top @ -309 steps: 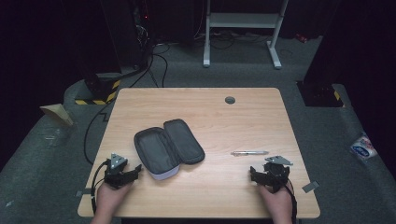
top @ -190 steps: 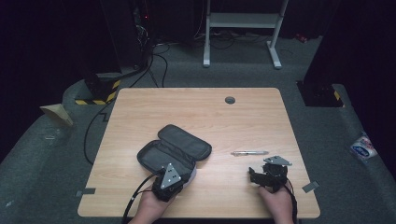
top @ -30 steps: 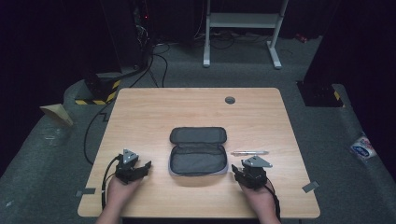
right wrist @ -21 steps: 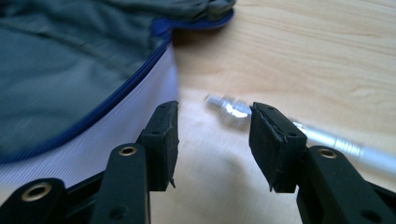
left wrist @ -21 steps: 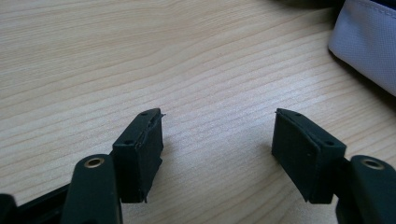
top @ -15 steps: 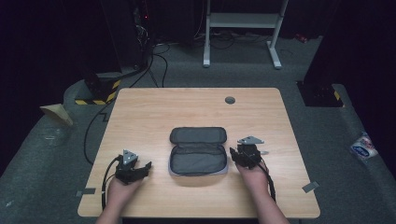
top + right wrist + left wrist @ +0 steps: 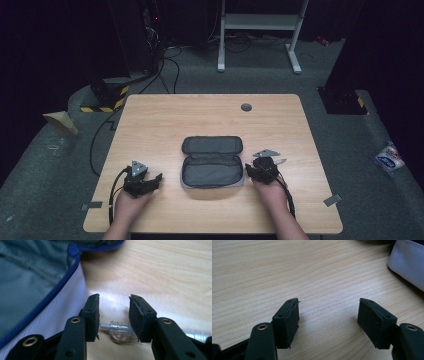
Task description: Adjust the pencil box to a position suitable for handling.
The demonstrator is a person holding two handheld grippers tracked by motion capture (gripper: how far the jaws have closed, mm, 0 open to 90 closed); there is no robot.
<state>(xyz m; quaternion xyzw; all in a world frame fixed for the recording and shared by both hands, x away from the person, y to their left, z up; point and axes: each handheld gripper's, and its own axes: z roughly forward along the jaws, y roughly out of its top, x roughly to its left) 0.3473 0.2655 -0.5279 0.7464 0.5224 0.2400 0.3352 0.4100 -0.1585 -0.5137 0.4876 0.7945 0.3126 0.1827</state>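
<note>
Straddling the pen (image 7: pixel 119 330), jaws beside case (image 7: pixel 37 285) edge.

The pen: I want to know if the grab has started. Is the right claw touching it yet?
Cannot tell. In the right gripper view the pen lies crosswise under the right claw, its jaws standing either side of it, but the blur hides any contact.

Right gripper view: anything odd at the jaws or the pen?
Nothing damaged or spilled. The right gripper has its jaws down over the clear-tipped pen, which lies crosswise under them on the table, beside the open pouch; the pads do not look clamped on it. The jaws have just been closing.
</note>
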